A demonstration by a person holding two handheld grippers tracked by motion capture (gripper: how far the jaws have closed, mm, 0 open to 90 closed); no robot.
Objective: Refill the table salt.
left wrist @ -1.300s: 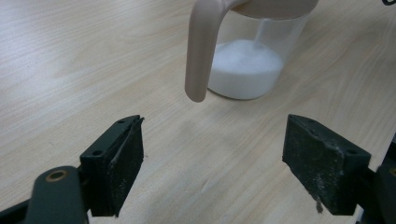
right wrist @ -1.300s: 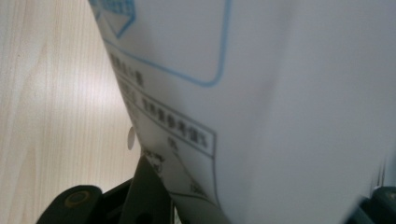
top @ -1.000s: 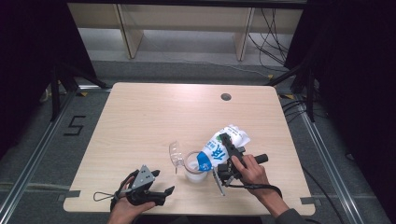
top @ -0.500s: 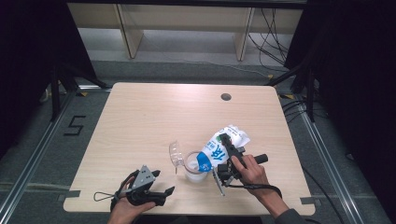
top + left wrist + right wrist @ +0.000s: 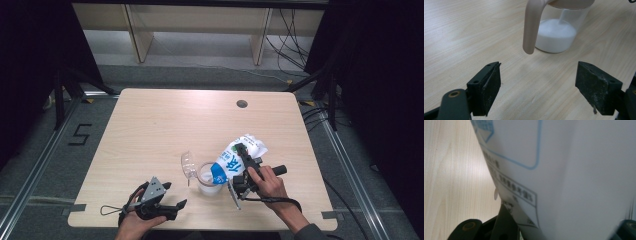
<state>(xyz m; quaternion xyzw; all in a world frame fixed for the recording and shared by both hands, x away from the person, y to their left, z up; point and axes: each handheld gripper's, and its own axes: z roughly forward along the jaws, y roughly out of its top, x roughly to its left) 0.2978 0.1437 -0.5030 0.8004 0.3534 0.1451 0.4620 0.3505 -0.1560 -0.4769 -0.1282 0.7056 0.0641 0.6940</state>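
I have the right gripper (image 5: 243, 161) clamped on a white-and-blue bag (image 5: 235, 156) of powder, tilted so its lower end hangs over the mouth of the clear measuring jug (image 5: 206, 176). The jug stands on the wooden table (image 5: 165, 125) near my edge, slightly right of centre, and the bag sits directly above and to the right of it. I hold the bag slanted like this so the contents run down into the jug rather than spill on the wood. In the right gripper view the printed side of the bag (image 5: 564, 170) presses close against the camera with a jaw showing on either side at the bottom, which I take as a firm pinch on the packaging.

From the left gripper view I see a layer of white powder (image 5: 555, 35) already settled in the bottom of the jug (image 5: 564, 27), and a thin pale stream seems to fall onto it, though it is faint. The jug's handle (image 5: 531, 27) curves down on the side facing me.

My left gripper (image 5: 172, 206) rests low at the front-left of the table, well apart from the jug, its jaws spread wide with nothing between them. I keep it parked there, pointed at the jug, so I can watch the fill level and be ready to steady the jug if it shifts. I judge the pour partly done.
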